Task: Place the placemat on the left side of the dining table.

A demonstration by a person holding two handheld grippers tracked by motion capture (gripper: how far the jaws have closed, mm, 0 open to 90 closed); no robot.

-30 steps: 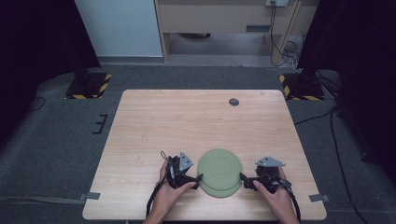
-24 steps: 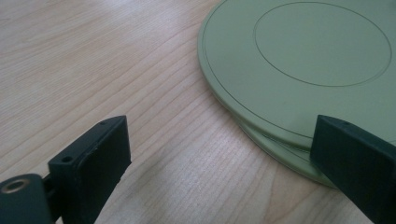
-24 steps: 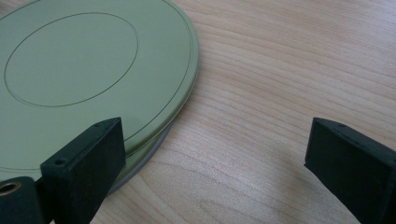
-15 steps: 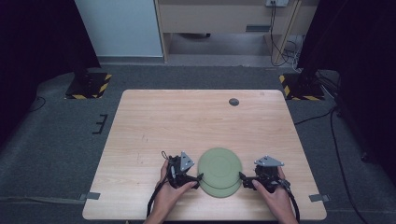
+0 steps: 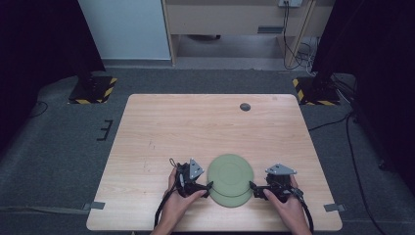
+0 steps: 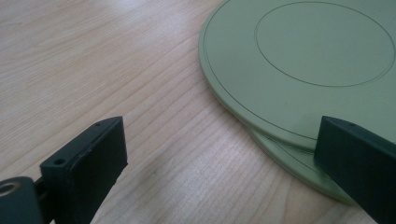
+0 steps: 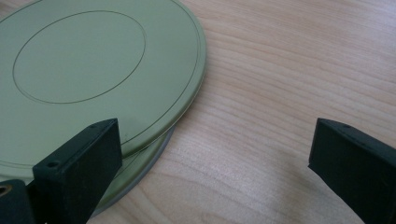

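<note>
Two green plates lie stacked on the wooden table, the upper one slid a little off the lower so that a crescent of the lower plate's rim shows beneath it. The stack sits between the two grippers: the left gripper comes at its left edge and the right gripper at its right edge, each held in a hand.

In the left gripper view the jaws stand wide apart and released, one over bare wood and the other over the rims of the stack. The right gripper view shows the same: jaws spread and grasping nothing, one over the upper plate, the other over the table well to the side.

Both plates are flat, round and thin, with a smooth matt face, a fine engraved ring near the middle and another close to the rim. They look stiff and light, probably plastic or melamine, so likely slippery under hard black jaws. The low rim offers little to pinch; the likeliest hold is at the overhanging edge of the upper plate, one jaw above and one slipped under where the offset leaves a gap. A grip there would likely tip the plate unless the opposite edge is steadied.
</note>
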